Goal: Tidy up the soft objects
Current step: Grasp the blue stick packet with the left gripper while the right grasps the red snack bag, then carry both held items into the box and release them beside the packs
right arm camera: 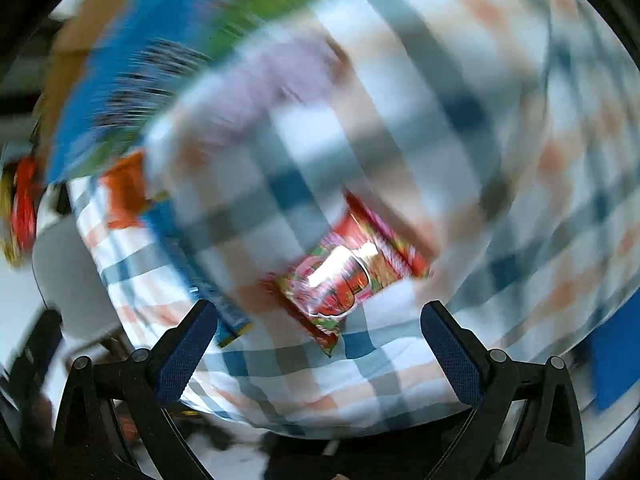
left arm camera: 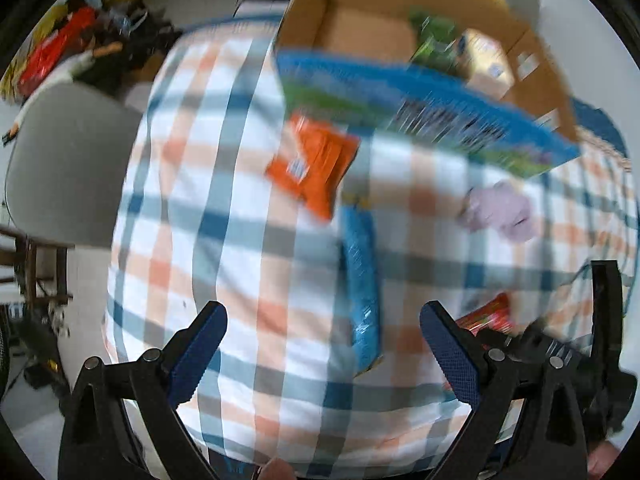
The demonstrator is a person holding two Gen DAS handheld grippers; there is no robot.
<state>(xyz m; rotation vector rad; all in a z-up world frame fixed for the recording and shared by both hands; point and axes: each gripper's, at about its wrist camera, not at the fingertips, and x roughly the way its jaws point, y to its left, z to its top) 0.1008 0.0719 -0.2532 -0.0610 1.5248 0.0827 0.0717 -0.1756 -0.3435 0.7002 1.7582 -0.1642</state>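
Note:
Both views are motion-blurred. On the checked tablecloth (left arm camera: 224, 216) lie an orange packet (left arm camera: 314, 162), a long blue packet (left arm camera: 362, 288), a pale purple soft object (left arm camera: 502, 210) and a red packet (left arm camera: 490, 316). My left gripper (left arm camera: 324, 344) is open and empty, above the cloth near the blue packet. My right gripper (right arm camera: 318, 344) is open and empty, just short of the red packet (right arm camera: 346, 272); it also shows at the right of the left wrist view (left arm camera: 560, 344). The blue packet (right arm camera: 208, 280), orange packet (right arm camera: 126, 192) and purple object (right arm camera: 272, 76) appear in the right wrist view.
An open cardboard box (left arm camera: 384, 20) with blue printed sides (left arm camera: 420, 108) stands at the table's far edge, holding green and yellow packets. A grey chair (left arm camera: 68, 164) stands left of the table. Clutter lies on the floor at far left (left arm camera: 60, 48).

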